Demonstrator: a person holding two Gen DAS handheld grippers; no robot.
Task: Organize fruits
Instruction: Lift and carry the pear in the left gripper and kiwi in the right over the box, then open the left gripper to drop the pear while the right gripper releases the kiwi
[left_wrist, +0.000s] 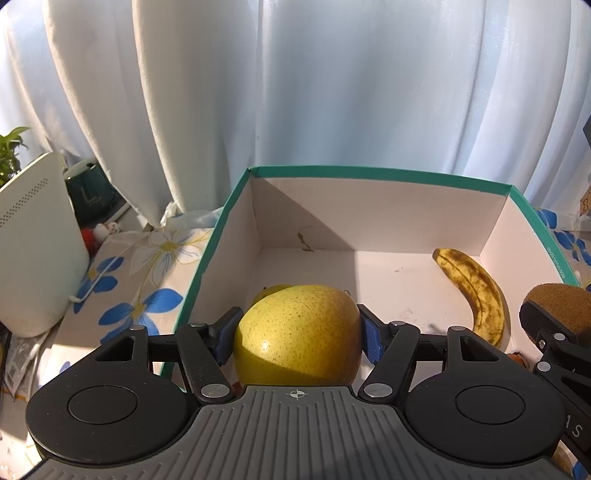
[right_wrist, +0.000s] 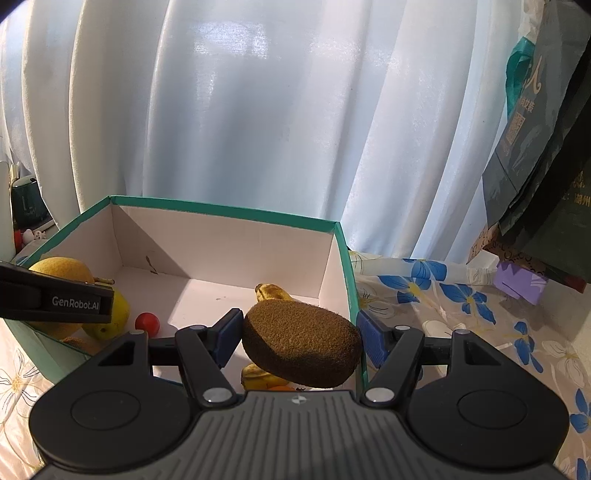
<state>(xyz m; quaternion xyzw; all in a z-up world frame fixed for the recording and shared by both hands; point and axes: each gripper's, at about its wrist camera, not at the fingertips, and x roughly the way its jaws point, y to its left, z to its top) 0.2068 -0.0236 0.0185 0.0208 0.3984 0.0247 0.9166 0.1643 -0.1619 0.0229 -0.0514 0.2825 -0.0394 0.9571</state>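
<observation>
A home: white curtains (left_wrist: 295, 92), floral tablecloth (right_wrist: 461, 306), potted plant (left_wrist: 11, 151)

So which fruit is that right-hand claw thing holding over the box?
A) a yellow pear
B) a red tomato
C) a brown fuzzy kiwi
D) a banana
C: the right gripper is closed on the kiwi, its blue pads pressing on both sides, while the banana lies in the box and the left gripper has the pear.
</observation>
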